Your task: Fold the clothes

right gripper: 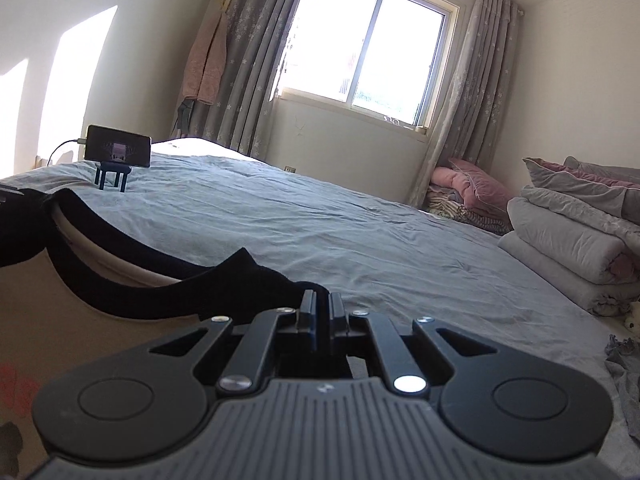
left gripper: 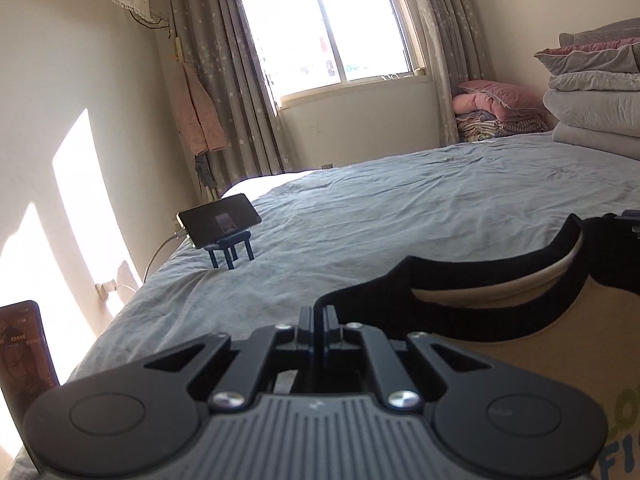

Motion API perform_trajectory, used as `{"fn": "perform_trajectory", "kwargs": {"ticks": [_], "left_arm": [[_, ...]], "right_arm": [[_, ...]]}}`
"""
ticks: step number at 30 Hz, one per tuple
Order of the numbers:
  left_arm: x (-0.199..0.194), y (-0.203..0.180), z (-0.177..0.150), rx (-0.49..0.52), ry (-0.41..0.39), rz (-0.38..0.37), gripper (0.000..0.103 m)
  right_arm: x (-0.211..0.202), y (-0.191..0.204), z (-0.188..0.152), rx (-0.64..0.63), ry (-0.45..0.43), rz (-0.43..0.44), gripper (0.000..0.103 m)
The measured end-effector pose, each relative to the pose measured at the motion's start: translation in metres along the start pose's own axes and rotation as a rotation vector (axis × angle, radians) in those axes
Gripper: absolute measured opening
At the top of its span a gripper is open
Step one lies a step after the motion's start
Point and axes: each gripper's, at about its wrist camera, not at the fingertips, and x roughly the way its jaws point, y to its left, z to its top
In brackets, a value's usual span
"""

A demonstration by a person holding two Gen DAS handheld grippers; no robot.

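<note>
A tan shirt (left gripper: 552,344) with a black collar (left gripper: 460,276) is held up over the grey-blue bed (left gripper: 400,216). My left gripper (left gripper: 319,320) is shut on the shirt's black shoulder edge at its left end. In the right wrist view the same tan shirt (right gripper: 80,320) hangs to the left, its black collar (right gripper: 168,276) curving between both grippers. My right gripper (right gripper: 320,312) is shut on the black shoulder edge at the other end. The far tip of the right gripper (left gripper: 632,220) shows at the edge of the left wrist view. Printed letters show low on the shirt front.
A phone on a small blue stand (left gripper: 224,232) sits on the bed's left side, cable attached. Folded grey quilts (right gripper: 576,232) are stacked at the right, pink bedding (right gripper: 468,184) in the corner. A window (left gripper: 328,28) with curtains is behind. Another phone (left gripper: 24,356) stands at lower left.
</note>
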Motion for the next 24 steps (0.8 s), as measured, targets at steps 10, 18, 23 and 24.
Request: {"fn": "perform_trajectory", "kwargs": {"ticks": [10,18,23,24], "left_arm": [[0.046,-0.005,-0.030,-0.001,0.156,-0.040,0.004],[0.035,-0.004,-0.022,-0.002,0.122,-0.060,0.029],[0.000,0.004,-0.011,-0.043,0.112,-0.096,0.040],[-0.008,0.005,-0.010,-0.050,0.123,-0.108,0.043]], "right_arm": [[0.032,0.017,-0.018,-0.032,0.131,0.034,0.005],[0.025,0.011,-0.008,0.029,0.155,0.107,0.015],[-0.003,-0.017,-0.005,0.173,0.188,0.134,0.021],[-0.010,-0.023,-0.004,0.200,0.192,0.137,0.023]]}}
